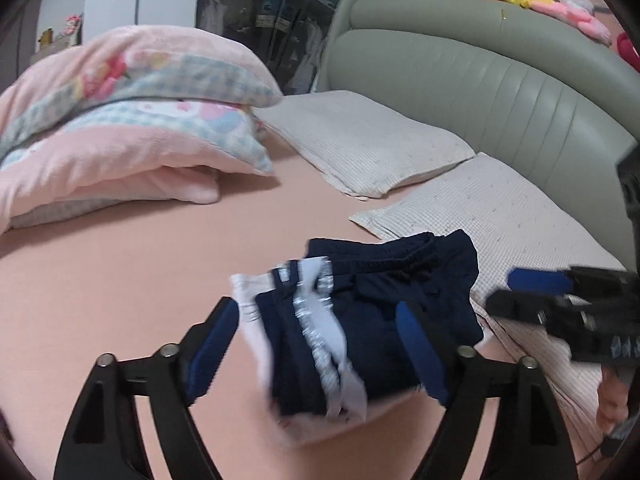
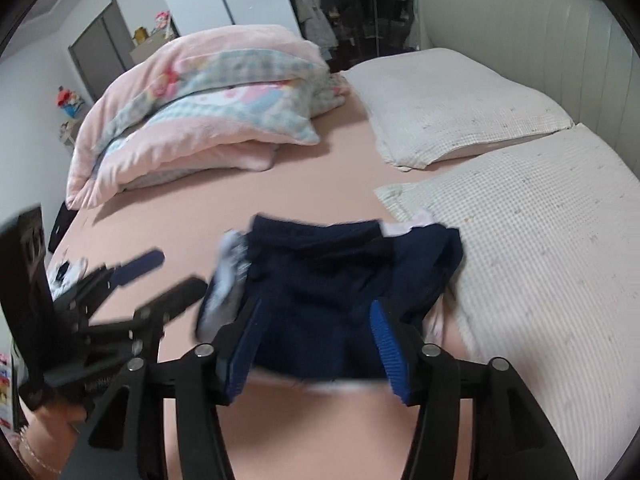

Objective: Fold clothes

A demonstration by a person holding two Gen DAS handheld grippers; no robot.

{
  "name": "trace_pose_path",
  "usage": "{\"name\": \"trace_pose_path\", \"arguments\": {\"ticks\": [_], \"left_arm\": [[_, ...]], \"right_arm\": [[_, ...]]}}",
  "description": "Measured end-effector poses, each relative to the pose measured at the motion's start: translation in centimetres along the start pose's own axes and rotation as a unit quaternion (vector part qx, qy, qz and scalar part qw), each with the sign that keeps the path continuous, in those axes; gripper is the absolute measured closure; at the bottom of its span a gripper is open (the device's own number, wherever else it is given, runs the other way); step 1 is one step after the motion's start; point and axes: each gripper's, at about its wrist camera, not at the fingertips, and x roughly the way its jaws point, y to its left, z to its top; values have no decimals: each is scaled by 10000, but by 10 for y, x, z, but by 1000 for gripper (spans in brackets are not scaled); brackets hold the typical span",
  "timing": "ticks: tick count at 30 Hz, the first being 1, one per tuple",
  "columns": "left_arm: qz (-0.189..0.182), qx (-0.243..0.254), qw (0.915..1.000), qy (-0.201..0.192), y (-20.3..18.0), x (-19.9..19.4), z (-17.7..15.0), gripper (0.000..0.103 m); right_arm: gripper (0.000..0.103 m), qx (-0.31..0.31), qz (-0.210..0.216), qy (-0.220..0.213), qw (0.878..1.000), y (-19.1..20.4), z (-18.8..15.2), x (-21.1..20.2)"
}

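Both grippers are hanging over the bed with their jaws spread and nothing clamped. Left gripper [image 1: 320,344] is standing very wide, its 2 blue pads flanking the folded navy shorts [image 1: 360,320] without pressing on them. Right gripper [image 2: 316,344] is standing moderately open, its blue pads also on either side of the same shorts [image 2: 340,292], and the cloth between them is looking loose rather than pinched. The shorts, with white-and-grey side stripes, are lying in a folded bundle on top of a pale pink garment [image 1: 256,292] on the pink bedsheet [image 1: 140,272], their far edge overlapping the nearer of 2 checked pillows [image 1: 500,216]. A folded pink quilt [image 1: 120,120] is sitting well apart toward the far left. Motion blur is softening the shorts in both views.
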Motion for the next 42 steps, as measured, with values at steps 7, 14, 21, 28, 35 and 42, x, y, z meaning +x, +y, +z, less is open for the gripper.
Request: {"name": "trace_pose_path", "arguments": {"ticks": [7, 14, 21, 28, 35, 42], "left_arm": [[444, -384, 9982, 80, 41, -80, -14, 15], [970, -699, 9924, 276, 98, -153, -47, 15], [1414, -1270, 9817, 90, 151, -230, -68, 14], [1762, -1585, 9713, -189, 180, -302, -96, 14], [2057, -1738, 9627, -270, 179, -362, -133, 14], [2144, -1752, 9602, -355, 143, -406, -170, 14]], "right_arm": [[30, -57, -8, 0, 10000, 57, -32, -48], [17, -160, 61, 145, 9997, 121, -67, -60], [7, -414, 109, 171, 9989, 191, -95, -76], [6, -510, 122, 95, 9986, 245, -114, -100], [6, -649, 114, 62, 9978, 280, -136, -128], [6, -812, 217, -44, 9965, 296, -173, -169]]}}
